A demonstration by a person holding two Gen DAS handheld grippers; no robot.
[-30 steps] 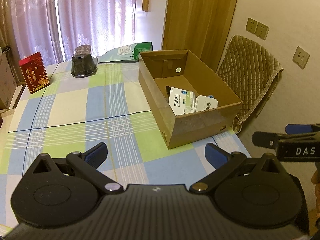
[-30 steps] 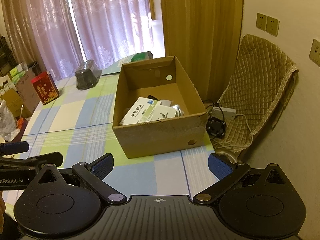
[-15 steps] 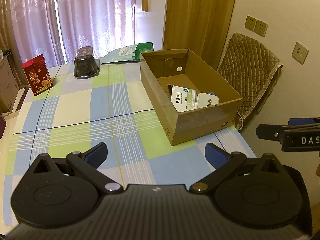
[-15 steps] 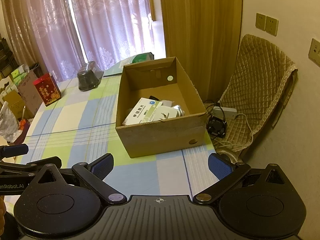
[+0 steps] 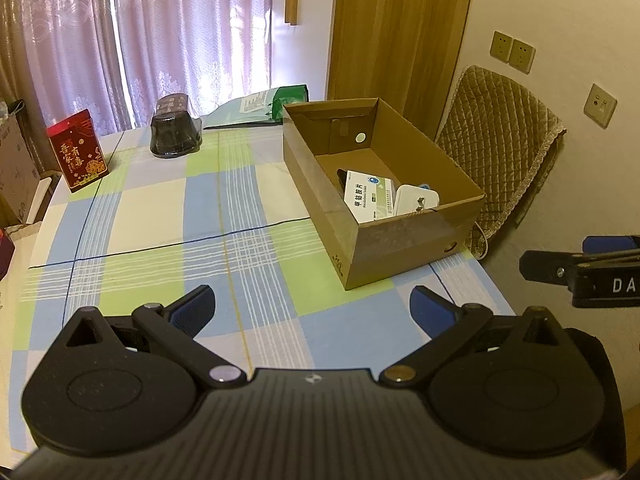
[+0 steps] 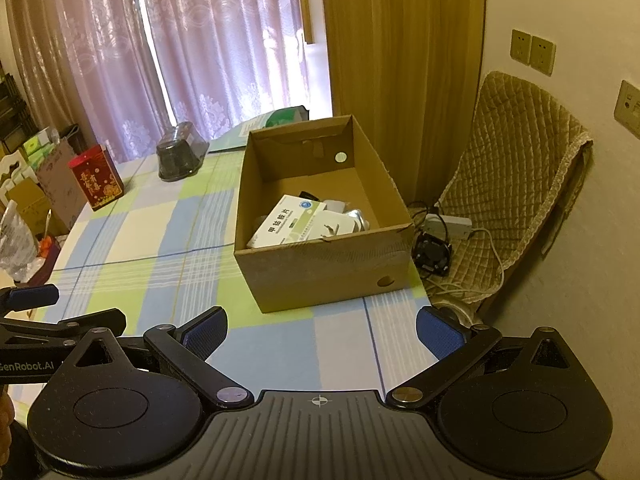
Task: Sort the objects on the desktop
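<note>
One rectangular cardboard box (image 5: 404,240), checked tablecloth (image 5: 160,220)

The right gripper (image 6: 320,330) hangs over a checked tablecloth (image 6: 160,240), its blue-padded jaws spread wide and empty. Ahead sits an open cardboard box (image 6: 320,272) holding a white medicine carton (image 6: 286,222). The left gripper (image 6: 60,320) pokes in at the left edge.

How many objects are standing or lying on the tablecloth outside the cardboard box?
3: the red box at the far left edge, the dark container at the far end, the green bag behind the cardboard box.
</note>
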